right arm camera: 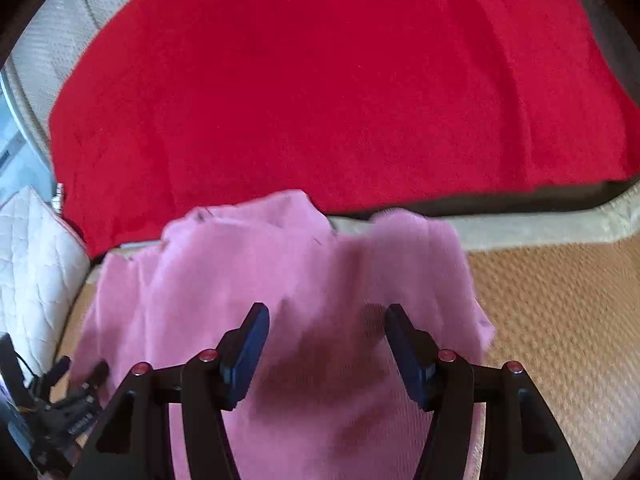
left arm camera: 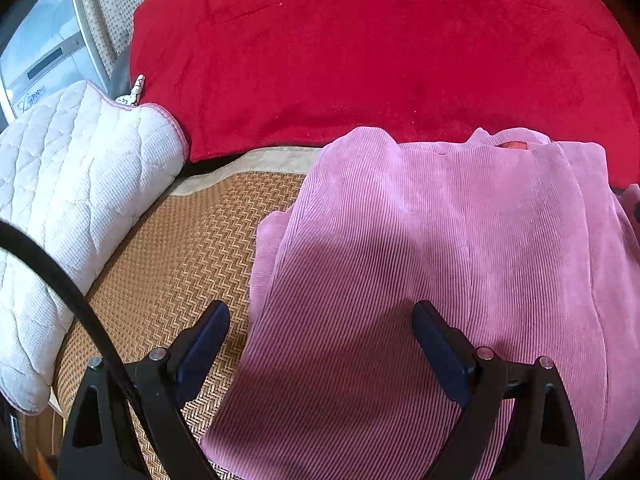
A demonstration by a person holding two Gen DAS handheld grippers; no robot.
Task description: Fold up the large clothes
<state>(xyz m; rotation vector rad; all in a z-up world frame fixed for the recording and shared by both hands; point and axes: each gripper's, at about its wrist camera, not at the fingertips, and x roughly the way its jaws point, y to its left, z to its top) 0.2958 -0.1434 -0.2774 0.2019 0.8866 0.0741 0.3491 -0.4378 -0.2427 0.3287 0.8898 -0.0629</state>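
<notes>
A pink ribbed garment [left arm camera: 432, 248] lies on a woven straw mat [left arm camera: 180, 248], collar at the far end, sides folded in. My left gripper [left arm camera: 320, 320] is open and empty above its near left part, one finger over the mat, the other over the cloth. In the right wrist view the same pink garment [right arm camera: 304, 280] is blurred. My right gripper [right arm camera: 326, 324] is open and empty above its near right part. The left gripper also shows at the right wrist view's lower left [right arm camera: 76, 380].
A red blanket [left arm camera: 380, 52] lies beyond the garment and also fills the far side of the right wrist view [right arm camera: 320, 80]. A white quilted pillow [left arm camera: 68, 200] lies at the left. A black cable [left arm camera: 72, 300] crosses the left wrist view. Bare mat [right arm camera: 560, 320] lies right of the garment.
</notes>
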